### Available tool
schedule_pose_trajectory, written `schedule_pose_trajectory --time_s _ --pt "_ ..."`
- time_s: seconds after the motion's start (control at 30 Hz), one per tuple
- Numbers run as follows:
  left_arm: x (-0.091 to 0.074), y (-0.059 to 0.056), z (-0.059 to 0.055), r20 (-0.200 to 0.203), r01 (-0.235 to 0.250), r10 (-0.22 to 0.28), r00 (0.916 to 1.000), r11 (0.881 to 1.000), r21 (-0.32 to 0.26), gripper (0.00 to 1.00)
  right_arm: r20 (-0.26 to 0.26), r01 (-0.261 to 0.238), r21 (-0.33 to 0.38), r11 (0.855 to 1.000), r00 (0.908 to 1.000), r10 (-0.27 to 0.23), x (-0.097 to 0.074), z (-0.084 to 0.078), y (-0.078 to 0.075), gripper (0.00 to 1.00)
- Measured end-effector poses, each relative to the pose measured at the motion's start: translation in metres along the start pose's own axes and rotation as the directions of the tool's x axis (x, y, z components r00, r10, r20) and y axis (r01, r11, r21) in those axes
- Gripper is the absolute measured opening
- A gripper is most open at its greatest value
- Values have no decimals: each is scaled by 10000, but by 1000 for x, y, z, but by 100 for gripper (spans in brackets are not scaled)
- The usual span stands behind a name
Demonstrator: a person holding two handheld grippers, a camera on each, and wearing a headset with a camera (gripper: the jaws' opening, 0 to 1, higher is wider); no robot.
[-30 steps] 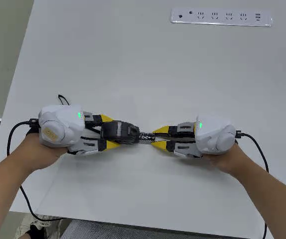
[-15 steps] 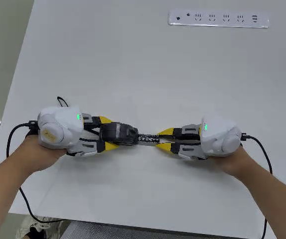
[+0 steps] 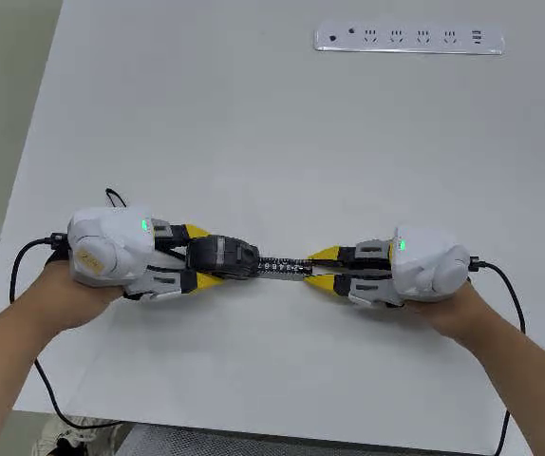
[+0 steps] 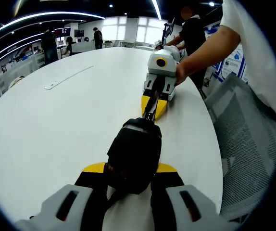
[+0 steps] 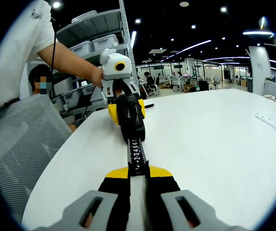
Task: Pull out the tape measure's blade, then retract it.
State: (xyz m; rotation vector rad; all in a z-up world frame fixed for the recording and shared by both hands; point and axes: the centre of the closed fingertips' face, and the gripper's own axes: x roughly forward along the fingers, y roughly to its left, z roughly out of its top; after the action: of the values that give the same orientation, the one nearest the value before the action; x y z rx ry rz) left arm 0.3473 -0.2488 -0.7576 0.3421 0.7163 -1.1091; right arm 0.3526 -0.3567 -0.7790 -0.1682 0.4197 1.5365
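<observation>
Left gripper (image 3: 203,255) fingers clench black rounded tape measure (image 3: 225,256); right gripper (image 3: 319,268) fingers pinch its thin numbered blade (image 3: 282,265), stretched left-right over white tabletop (image 3: 253,142).

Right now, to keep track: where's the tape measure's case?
Head view: the case sits left of centre in the left gripper, its blade reaching the right gripper.

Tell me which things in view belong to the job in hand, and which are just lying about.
For the job:
- tape measure, held in the left tool
- its blade, partly drawn out and pinched by the right tool

Lying about:
- power strip, far up the white table, apart from both tools
</observation>
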Motion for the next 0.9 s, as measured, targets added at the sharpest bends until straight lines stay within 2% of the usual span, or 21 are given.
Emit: schedule_pose_trajectory --time_s 0.63,0.9 --pt "0 0 -1 -66 -3 2 10000 10000 -66 30 41 143 152 9998 9999 -144 -18 -6 0 10" --pt "0 -1 0 -142 18 -19 9999 10000 -38 31 30 150 258 9996 9999 -151 -30 -10 0 10"
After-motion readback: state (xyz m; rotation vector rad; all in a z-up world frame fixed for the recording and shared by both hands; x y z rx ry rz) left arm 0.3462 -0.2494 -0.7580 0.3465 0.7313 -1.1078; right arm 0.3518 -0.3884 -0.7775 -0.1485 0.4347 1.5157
